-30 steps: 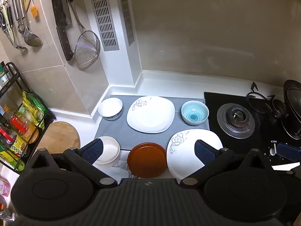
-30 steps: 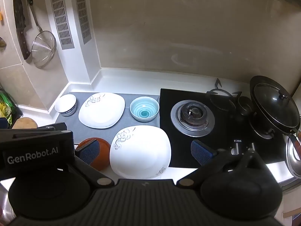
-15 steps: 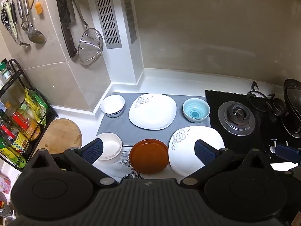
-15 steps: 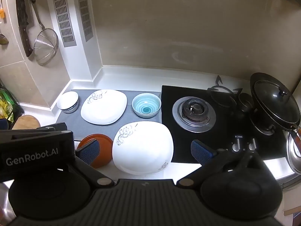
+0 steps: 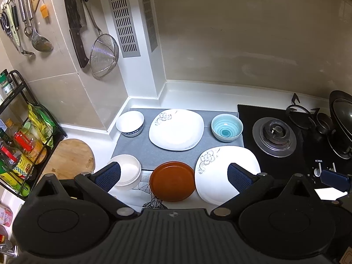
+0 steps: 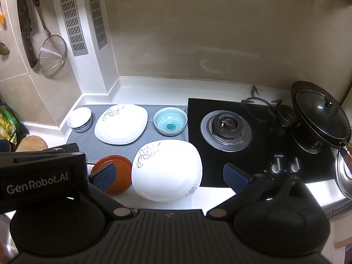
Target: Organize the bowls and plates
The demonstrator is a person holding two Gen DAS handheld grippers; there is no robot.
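Two grippers, left gripper [image 5: 173, 175] and right gripper [image 6: 169, 176], hang spread wide, holding nothing. Plates and bowls sit on the grey mat [image 5: 140, 151] on a white counter [image 6: 154, 90], beside the black hob [image 6: 259, 140]; near white plate [image 6: 167, 171] touches the orange plate [image 5: 172, 181].

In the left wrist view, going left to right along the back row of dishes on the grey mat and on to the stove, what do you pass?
White bowl with blue base → white square plate with flower print → blue spiral bowl → gas burner → black wok lid.
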